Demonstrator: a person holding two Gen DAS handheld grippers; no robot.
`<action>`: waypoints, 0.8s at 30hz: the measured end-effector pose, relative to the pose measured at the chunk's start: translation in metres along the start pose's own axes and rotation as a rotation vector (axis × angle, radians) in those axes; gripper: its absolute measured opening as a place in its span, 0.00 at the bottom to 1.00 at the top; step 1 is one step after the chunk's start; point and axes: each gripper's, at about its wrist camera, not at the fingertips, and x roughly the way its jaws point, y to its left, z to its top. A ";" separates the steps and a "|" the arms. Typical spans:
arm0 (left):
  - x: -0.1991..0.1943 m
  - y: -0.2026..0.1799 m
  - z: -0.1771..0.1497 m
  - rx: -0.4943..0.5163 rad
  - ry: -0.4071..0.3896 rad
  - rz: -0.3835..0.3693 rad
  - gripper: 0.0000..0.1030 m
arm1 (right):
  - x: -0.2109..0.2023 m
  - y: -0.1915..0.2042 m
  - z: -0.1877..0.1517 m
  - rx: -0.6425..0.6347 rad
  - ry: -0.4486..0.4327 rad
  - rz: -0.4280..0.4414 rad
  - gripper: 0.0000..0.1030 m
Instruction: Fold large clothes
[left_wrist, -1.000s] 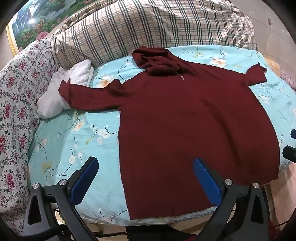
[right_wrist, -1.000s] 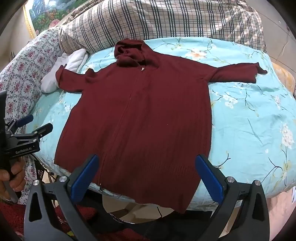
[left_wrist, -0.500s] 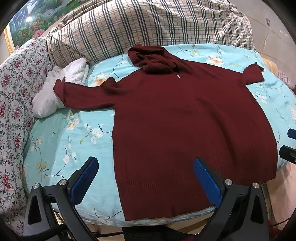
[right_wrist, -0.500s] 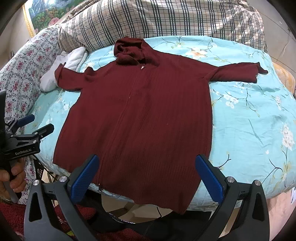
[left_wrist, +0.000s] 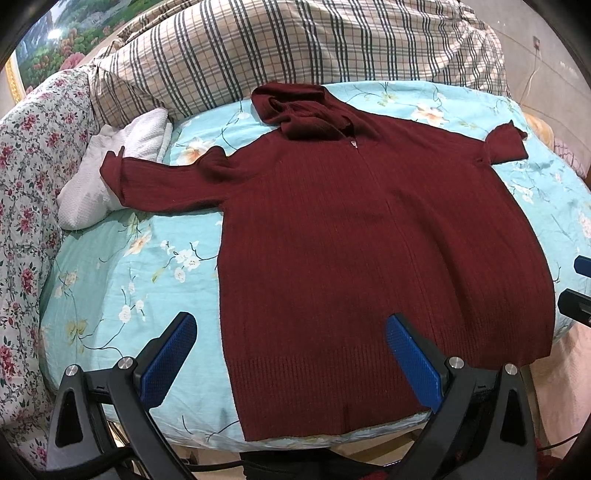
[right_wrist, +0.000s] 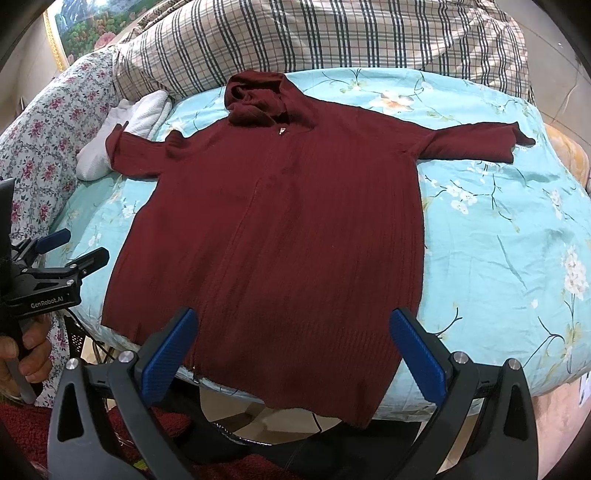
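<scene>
A dark red hooded zip sweater (left_wrist: 369, 236) (right_wrist: 280, 221) lies flat on the bed, front up, hood toward the pillows and both sleeves spread out. Its hem hangs slightly over the near bed edge. My left gripper (left_wrist: 291, 354) hovers open above the hem's left part, nothing between its blue pads. My right gripper (right_wrist: 295, 347) is open too, above the hem's right part. The left gripper also shows at the left edge of the right wrist view, held by a hand (right_wrist: 22, 354). The right gripper's tips peek in at the right edge of the left wrist view.
The bed has a light blue flowered sheet (left_wrist: 140, 266) (right_wrist: 509, 236). A plaid pillow pile (left_wrist: 295, 48) lies at the head, a white towel (left_wrist: 110, 166) under the left cuff, and a floral quilt (left_wrist: 26, 177) along the left side. Floor shows below the near edge.
Both grippers have drifted slightly, so the sweater sits a little lower and larger in view. Neither gripper has touched the cloth; both stay open.
</scene>
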 end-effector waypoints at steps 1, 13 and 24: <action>0.001 0.000 0.000 0.001 -0.001 0.000 0.99 | 0.000 0.000 0.000 0.001 0.000 0.000 1.00; 0.008 0.001 0.001 -0.015 -0.041 -0.010 0.99 | 0.000 -0.004 0.002 0.017 -0.011 0.002 1.00; 0.018 -0.001 0.003 0.005 0.004 -0.008 0.99 | 0.003 -0.008 0.006 0.030 -0.005 0.008 1.00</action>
